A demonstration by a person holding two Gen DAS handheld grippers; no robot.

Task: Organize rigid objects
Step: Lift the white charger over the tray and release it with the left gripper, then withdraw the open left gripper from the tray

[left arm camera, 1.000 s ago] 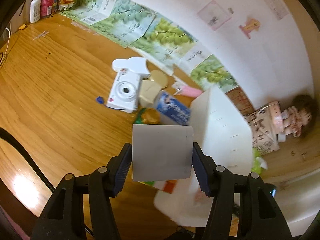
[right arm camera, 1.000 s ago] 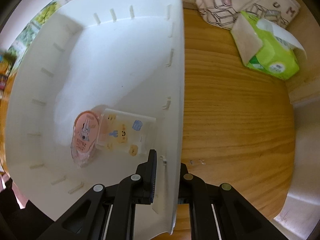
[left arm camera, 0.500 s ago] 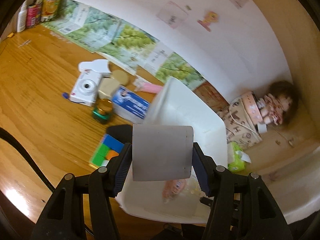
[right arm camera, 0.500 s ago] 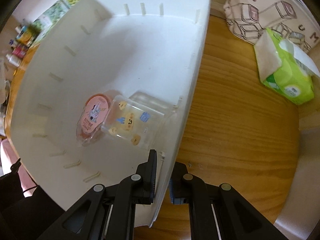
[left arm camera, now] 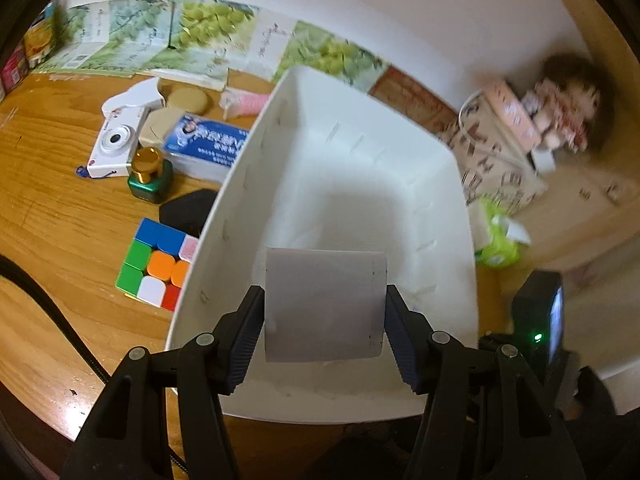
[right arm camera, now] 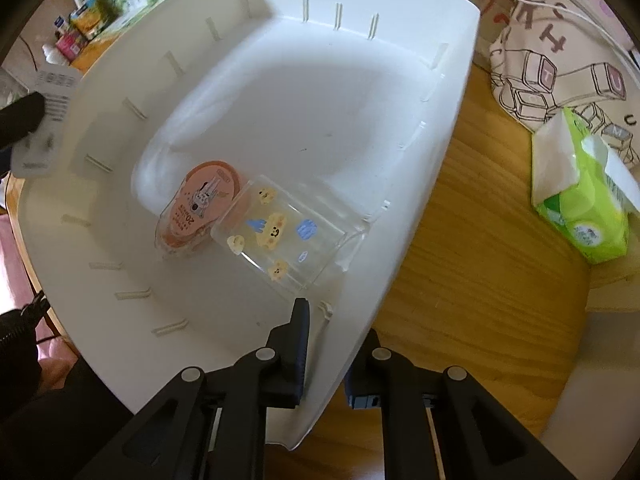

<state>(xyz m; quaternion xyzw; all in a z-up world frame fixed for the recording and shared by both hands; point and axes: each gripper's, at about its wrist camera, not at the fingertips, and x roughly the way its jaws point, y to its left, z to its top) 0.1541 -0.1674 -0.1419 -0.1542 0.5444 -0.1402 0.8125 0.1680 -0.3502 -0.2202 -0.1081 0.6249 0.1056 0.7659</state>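
My left gripper [left arm camera: 325, 322] is shut on a flat grey-white card [left arm camera: 326, 306] and holds it above the near part of the white bin [left arm camera: 400, 148]. My right gripper [right arm camera: 332, 346] is shut on the bin's rim [right arm camera: 400, 248], which is tilted. In the bin lie a pink round case [right arm camera: 200, 204] and a clear box with cartoon stickers [right arm camera: 280, 232]. The card also shows at the left edge of the right wrist view [right arm camera: 46, 116]. On the table left of the bin are a colour cube [left arm camera: 154, 264], a green bottle with a gold cap [left arm camera: 149, 176], a white camera [left arm camera: 116, 142] and a blue box [left arm camera: 208, 144].
A green tissue pack [right arm camera: 584, 200] and a printed fabric bag [right arm camera: 560, 60] lie right of the bin. A doll [left arm camera: 568, 84] sits by the wall. Leaflets [left arm camera: 192, 36] lean along the back wall. A black flat piece [left arm camera: 186, 210] lies by the cube.
My left gripper has swung right with the card, from above the table clutter to above the bin. The bin held by my right gripper has tilted and its contents have slid a little.
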